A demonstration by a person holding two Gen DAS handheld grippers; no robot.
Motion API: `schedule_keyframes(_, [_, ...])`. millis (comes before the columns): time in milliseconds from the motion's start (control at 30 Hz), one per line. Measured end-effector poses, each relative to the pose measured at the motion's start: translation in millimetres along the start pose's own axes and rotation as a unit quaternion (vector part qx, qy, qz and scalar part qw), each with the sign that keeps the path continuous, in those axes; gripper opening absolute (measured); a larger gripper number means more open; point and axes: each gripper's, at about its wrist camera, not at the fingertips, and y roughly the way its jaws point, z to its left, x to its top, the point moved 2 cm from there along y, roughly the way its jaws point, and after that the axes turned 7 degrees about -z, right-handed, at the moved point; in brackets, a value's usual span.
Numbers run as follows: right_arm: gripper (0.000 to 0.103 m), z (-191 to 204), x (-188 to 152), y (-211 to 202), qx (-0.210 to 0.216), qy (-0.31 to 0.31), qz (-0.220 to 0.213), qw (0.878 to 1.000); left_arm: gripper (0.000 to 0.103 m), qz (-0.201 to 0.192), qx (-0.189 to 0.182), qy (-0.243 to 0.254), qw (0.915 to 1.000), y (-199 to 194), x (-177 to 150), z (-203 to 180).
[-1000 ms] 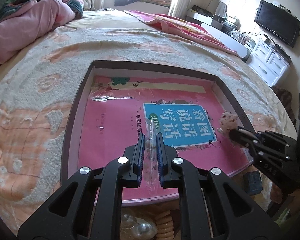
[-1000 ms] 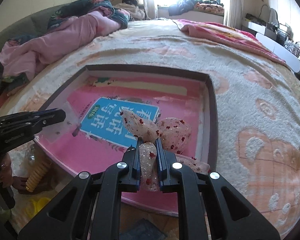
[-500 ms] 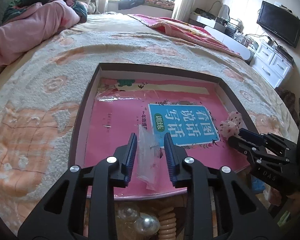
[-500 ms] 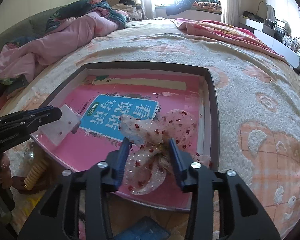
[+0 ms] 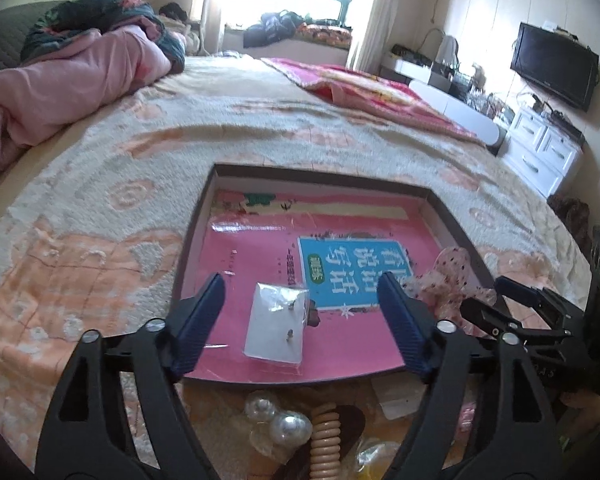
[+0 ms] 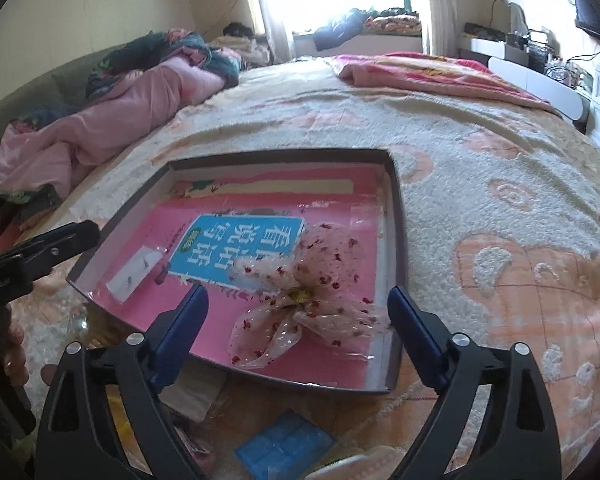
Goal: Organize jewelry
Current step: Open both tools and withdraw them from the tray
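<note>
A dark-rimmed shallow tray [image 5: 320, 178] [image 6: 398, 216] lies on the bed with a pink book inside. A small clear bag with earrings [image 5: 278, 326] [image 6: 134, 272] lies flat on the book near the tray's front edge. My left gripper [image 5: 300, 300] hangs above it, jaws opening wide, pads clear of the bag. A sheer bow hair clip with red specks [image 6: 300, 284] [image 5: 452, 276] rests in the tray's near right part. My right gripper [image 6: 296, 308] stands over it, jaws opening, nothing pressed between them.
In front of the tray lie clear bead balls [image 5: 278, 428], a cream spiral hair tie [image 5: 326, 444], a blue box [image 6: 284, 446] and a white card [image 5: 396, 398]. A pink quilt [image 5: 80, 76] lies far left; white drawers [image 5: 540, 152] stand far right.
Both grippers opened and drew back and up a little. The earring bag dropped flat onto the book; the bow clip settled in the tray.
</note>
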Motion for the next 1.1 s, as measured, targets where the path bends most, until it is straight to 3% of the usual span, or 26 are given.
schedule_keyframes(67, [0.093,-0.9,1.0,-6.6,-0.002,0.004,-0.014,1.0,0.089,-0.012,0.005,0.002,0.9999,-6.8,1.6,-2.5])
schedule_keyframes(133, [0.094,-1.3,2.2,-12.2,0.0,0.006,-0.022,1.0,0.091,-0.021,0.009,0.007,0.9997,-12.7,2.8,-4.1])
schedule_keyframes(567, [0.095,9.6,4.2,-60.7,-0.004,-0.017,-0.08,0.997,0.092,-0.055,0.014,-0.001,0.9984,-51.0,3.5,0.7])
schedule_keyframes(1100, [0.095,38.2,-7.6,-100.8,0.021,-0.046,-0.104,0.993,0.092,-0.091,0.034,-0.011,0.9952,-95.2,-1.3,14.6])
